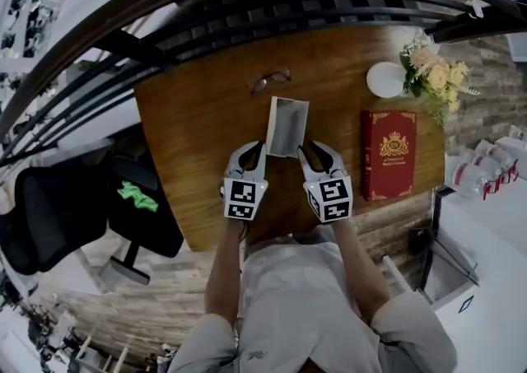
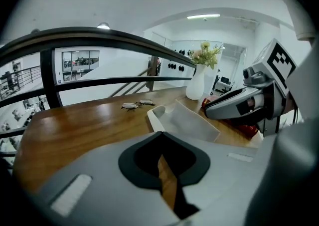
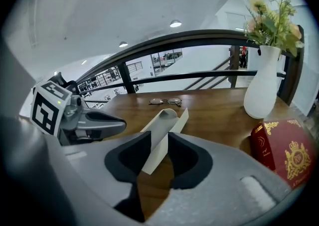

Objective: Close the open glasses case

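The open white glasses case (image 1: 287,126) lies mid-table, its lid spread flat; it also shows as a shallow tray (image 2: 192,120) in the left gripper view. My left gripper (image 1: 256,151) sits just off the case's near left corner with its tips (image 2: 159,135) meeting and nothing between them. My right gripper (image 1: 306,150) is at the near right corner. Its jaws (image 3: 159,137) stand apart, and the case's near edge (image 3: 160,135) shows in the gap without the pads pressing on it.
A pair of glasses (image 1: 271,79) lies beyond the case. A red book (image 1: 388,155) lies to the right, with a white vase of flowers (image 1: 385,79) behind it. A dark railing (image 1: 247,1) runs behind the wooden table (image 1: 189,132); a black chair (image 1: 49,215) stands left.
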A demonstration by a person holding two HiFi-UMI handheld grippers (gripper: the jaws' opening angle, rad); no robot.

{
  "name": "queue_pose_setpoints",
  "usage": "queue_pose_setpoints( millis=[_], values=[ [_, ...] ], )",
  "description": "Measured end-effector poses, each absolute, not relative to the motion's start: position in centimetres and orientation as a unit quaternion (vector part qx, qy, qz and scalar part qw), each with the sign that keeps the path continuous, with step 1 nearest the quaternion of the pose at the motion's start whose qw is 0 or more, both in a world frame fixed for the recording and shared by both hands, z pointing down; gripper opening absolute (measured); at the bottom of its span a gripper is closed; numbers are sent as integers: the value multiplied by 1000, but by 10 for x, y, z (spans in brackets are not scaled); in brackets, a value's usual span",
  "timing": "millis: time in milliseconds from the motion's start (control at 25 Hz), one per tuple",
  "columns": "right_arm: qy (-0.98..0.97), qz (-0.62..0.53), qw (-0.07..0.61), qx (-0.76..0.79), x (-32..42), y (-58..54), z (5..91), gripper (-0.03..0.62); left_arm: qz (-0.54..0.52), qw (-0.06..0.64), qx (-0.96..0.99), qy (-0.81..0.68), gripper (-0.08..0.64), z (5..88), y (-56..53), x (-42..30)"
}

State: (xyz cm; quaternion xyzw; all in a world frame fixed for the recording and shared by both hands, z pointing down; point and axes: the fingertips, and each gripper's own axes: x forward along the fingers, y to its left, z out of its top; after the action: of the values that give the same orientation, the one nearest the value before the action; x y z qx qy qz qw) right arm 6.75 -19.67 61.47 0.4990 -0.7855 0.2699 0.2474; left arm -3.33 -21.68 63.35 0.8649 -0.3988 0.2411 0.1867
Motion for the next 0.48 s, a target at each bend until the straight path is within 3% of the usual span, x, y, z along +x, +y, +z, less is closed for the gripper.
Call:
queue_pose_setpoints(
  millis=[360, 480],
  values=[
    [-774, 288, 270, 495, 63, -196, 634, 124, 253, 207, 861, -390, 20, 656, -213, -30],
    [-770, 295, 275, 495, 66, -196, 639, 101, 257, 212, 860, -387, 20, 659, -208, -27]
  ],
)
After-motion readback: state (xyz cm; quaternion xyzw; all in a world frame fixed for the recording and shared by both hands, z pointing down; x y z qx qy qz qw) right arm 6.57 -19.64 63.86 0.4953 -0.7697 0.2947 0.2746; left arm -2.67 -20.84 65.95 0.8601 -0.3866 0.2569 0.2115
